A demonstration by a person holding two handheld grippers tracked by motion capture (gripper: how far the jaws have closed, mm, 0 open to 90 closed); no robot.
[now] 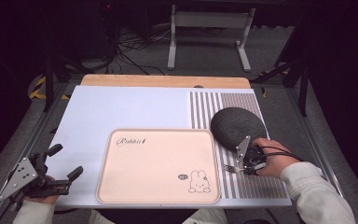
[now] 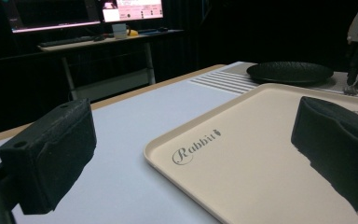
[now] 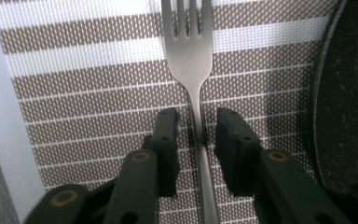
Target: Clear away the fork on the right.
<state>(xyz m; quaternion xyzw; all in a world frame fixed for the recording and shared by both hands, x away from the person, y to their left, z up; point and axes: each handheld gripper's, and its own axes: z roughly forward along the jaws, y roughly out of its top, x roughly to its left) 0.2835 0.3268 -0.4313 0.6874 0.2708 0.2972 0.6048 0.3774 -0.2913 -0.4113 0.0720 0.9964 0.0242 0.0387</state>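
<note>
A silver fork (image 3: 189, 51) lies flat on the brown-and-white striped placemat (image 3: 98, 93), tines pointing away from my right gripper (image 3: 197, 135). The right gripper's jaws stand on either side of the fork's handle, open, with a narrow gap on each side. From above, the fork (image 1: 232, 169) sits just right of the tray, and the right gripper (image 1: 248, 168) is held by a hand in a white sleeve. My left gripper (image 1: 66, 161) hovers open at the table's front left corner with nothing between its fingers (image 2: 51, 158).
A beige tray (image 1: 154, 172) with a rabbit print lies at the front centre on a white board (image 1: 121, 107). A dark speckled round plate (image 1: 237, 127) rests on the placemat just behind the right gripper. Desks and monitors stand in the dark background.
</note>
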